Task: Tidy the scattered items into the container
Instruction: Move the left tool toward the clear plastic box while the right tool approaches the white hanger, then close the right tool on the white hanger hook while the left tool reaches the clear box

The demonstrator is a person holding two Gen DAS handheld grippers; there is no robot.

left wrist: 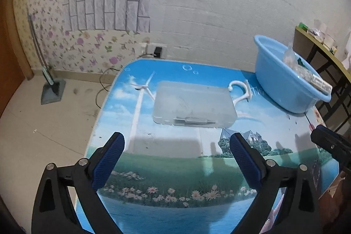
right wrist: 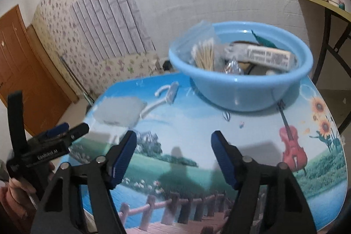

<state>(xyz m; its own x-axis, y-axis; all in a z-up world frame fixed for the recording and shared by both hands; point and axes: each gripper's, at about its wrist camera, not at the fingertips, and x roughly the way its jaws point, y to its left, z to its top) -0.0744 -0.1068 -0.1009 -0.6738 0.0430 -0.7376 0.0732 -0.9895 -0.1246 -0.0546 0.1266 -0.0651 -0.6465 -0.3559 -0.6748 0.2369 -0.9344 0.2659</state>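
The bench [left wrist: 175, 170] wears a bright landscape print, and its left edge drops straight to bare floor. Most of its near half lies free. A frosted plastic case [left wrist: 194, 105] lies flat around the middle, its long axis running across the bench and its latch side facing the grippers. Just beside its far right corner rests a white hook [left wrist: 238, 91], touching or nearly touching the case. The blue basin [right wrist: 239, 82] sits at the far right edge of the bench, already holding a bag of cotton swabs [right wrist: 205, 54] and a long printed box [right wrist: 269, 56]. The left gripper [left wrist: 176, 146] tilts down toward the case, fingers spread wide and empty. The right gripper [right wrist: 173, 152] slants down over open bench, fingers apart, nothing between them.
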